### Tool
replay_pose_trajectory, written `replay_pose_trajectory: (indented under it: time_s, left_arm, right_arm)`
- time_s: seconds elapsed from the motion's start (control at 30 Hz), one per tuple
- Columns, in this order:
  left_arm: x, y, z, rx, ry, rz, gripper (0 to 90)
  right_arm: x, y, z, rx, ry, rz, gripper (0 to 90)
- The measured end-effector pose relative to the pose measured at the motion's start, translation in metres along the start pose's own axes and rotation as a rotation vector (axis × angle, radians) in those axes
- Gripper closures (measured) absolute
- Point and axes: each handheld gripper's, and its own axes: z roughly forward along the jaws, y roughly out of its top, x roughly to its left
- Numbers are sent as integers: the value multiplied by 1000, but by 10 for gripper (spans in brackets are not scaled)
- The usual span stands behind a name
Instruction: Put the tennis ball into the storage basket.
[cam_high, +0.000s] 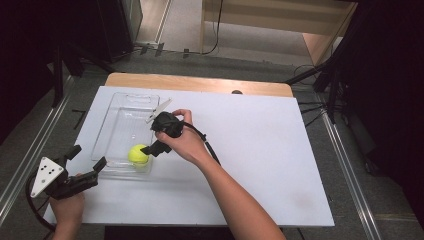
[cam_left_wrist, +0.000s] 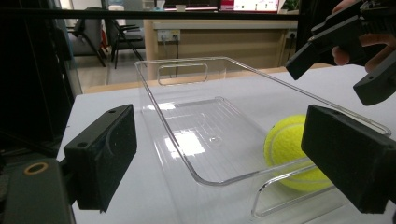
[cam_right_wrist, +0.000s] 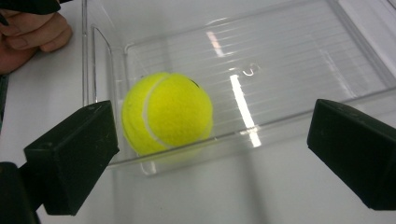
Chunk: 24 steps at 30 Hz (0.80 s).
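Readable text: none on any surface.
Clear tray (cam_right_wrist: 299, 56): a small embossed mark on its floor, beside the tennis ball (cam_right_wrist: 167, 112), too faint to read.

Tennis ball (cam_high: 138, 154): bright yellow-green felt, paler curved seam line, small dark mark near top in right gripper view. Bin (cam_high: 125, 120): clear, colourless plastic, faint parallel ribbing on floor, white glare streaks. Worktop (cam_high: 260, 150): white sheet, light wood strip along 12 o'clock edge. Right claw (cam_right_wrist: 205, 158): matte black jaws, black cable. Left claw (cam_high: 90, 160): black jaws, light grey three-cornered plate with dark dots. Floor: grey, metal rails at 3 and 9 o'clock.
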Motion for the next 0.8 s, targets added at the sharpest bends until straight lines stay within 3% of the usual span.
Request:
replay_pose_trajectory:
  time_s: [0.8]
  left_arm:
    - [0,0,0,-1,2,0,111]
  right_arm:
    - [-12,-50,-45,-50,-81,93,0]
